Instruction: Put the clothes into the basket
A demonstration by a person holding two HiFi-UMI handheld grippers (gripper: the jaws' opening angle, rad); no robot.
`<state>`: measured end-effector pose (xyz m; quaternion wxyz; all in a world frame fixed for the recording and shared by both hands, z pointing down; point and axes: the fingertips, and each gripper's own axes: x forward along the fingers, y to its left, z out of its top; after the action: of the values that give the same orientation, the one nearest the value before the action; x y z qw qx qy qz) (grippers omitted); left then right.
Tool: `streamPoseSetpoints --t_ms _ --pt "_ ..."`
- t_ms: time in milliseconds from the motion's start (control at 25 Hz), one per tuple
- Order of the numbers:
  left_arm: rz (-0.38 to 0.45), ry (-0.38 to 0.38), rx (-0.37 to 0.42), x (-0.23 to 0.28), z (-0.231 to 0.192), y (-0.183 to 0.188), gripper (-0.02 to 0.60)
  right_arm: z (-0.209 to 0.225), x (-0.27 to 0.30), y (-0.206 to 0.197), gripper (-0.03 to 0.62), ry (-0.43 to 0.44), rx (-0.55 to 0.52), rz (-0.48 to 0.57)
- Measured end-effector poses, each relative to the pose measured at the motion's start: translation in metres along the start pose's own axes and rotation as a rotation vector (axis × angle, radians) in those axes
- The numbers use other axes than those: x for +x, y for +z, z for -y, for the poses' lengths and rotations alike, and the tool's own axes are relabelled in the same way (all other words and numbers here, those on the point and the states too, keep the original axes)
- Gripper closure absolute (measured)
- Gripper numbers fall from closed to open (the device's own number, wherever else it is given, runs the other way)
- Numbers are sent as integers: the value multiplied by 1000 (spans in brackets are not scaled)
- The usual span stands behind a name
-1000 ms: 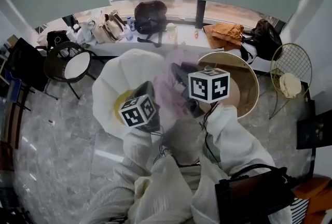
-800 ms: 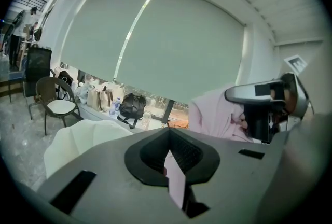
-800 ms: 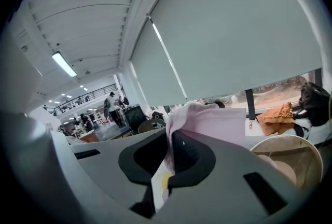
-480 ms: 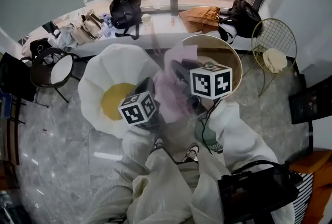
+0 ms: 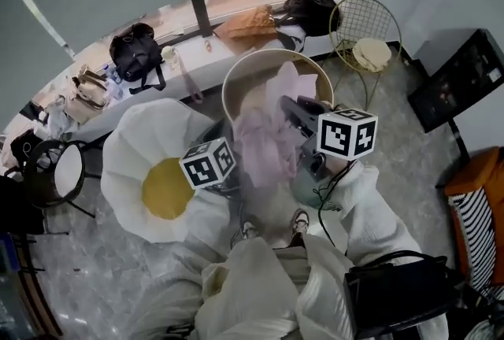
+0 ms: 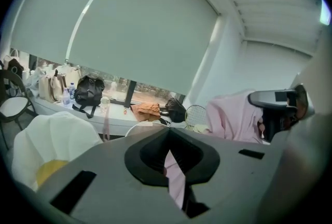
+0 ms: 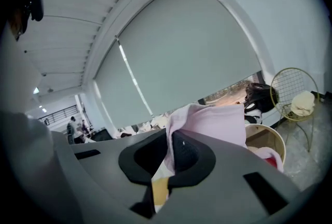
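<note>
Over on the left sits the white flower-shaped cushion (image 5: 138, 149), and just to its right the left gripper (image 6: 168, 137) is closed on a thin fold of the pink garment (image 5: 268, 145). That pinch looks slim, so I'd worry about it slipping out if the cloth gets tugged sideways. The garment hangs spread between the two tools, above the near side of the round basket (image 5: 250, 57). Some of its lower part seems to dangle nearer than the rim. Letting go here could leave a sleeve or hem draped outside, or drop the whole thing on the floor. A trailing edge might also catch the rim and drag or tip the basket, which looks light and already has some cloth in it. To the right, the right gripper (image 7: 170, 145) is clamped on another bunch of the same garment, a fuller hold. If one side lets go before the other, the cloth would swing toward the one holding on. On the far right, the gold wire chair (image 5: 358, 20) stands well apart and seems no threat.
</note>
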<state>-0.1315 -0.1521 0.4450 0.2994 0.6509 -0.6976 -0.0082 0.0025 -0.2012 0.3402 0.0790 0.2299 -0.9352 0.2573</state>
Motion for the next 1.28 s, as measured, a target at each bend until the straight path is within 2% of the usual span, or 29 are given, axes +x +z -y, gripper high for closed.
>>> streamPoseSetpoints --t_ms 280,480,680,960,1280 --pt "-33 -127 57 28 37 8 575 36 -49 25 563 -147 79 141" --pt "-65 -179 77 46 61 3 575 55 -84 37 563 -229 87 202" --pt "-80 -258 103 60 104 -1 575 75 -124 41 563 -306 106 243" --pt "-124 -352 149 71 165 -23 575 99 -178 33 563 -401 126 276" --pt "-213 -413 202 75 218 -68 575 128 -233 -1 563 -494 189 280"
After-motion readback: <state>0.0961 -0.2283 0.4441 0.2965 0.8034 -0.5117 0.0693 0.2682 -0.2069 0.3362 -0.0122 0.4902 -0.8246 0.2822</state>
